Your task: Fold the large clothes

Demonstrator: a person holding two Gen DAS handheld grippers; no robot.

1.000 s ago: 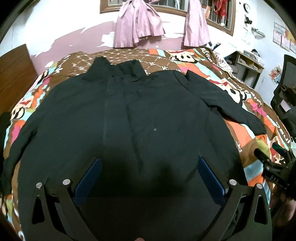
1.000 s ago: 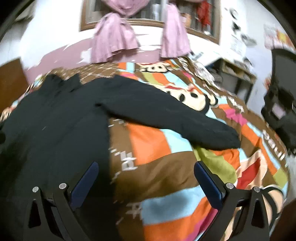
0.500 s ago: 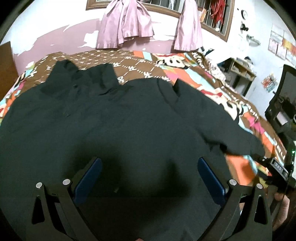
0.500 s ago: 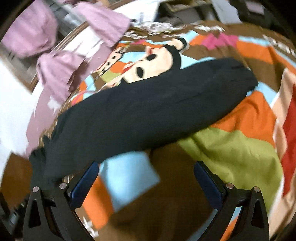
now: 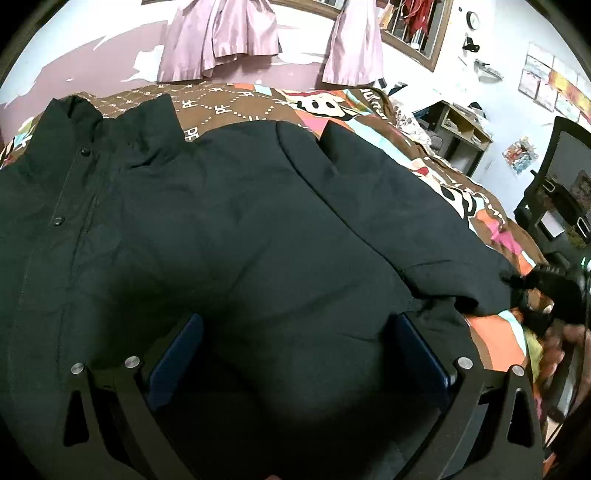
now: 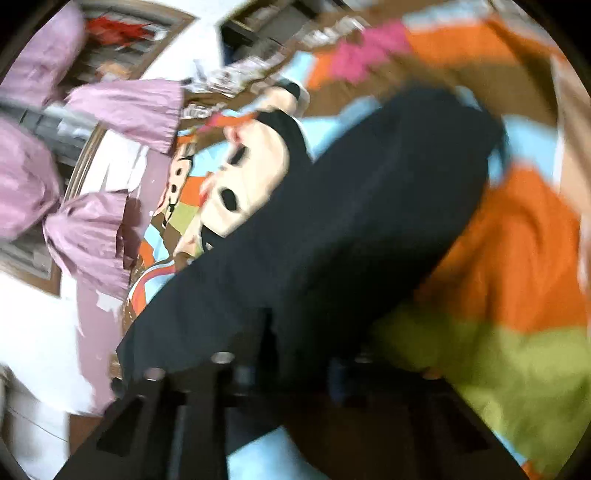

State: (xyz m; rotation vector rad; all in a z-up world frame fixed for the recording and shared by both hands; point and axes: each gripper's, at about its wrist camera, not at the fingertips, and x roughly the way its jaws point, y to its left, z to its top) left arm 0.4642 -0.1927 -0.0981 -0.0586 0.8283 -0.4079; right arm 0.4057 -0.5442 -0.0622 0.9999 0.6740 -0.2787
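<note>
Since earlier, right gripper [image 6: 295,365] jaws closed on black jacket [image 5: 240,240] sleeve [image 6: 332,229].

- A home bedroom is showing here, with a bed [image 5: 236,107] taking up most of the room under a brown patchwork bedspread [image 5: 458,192] with cartoon faces.
- Pink curtains [image 5: 221,37] are hanging at a wood-framed window [image 5: 417,40] on the wall behind the bed.
- A small wooden desk [image 5: 461,129] piled with papers is standing beside the bed, with a black office chair [image 5: 561,177] sitting near it.
- A wall clock [image 5: 472,19] and paper pictures [image 5: 546,81] are hanging above the desk.
</note>
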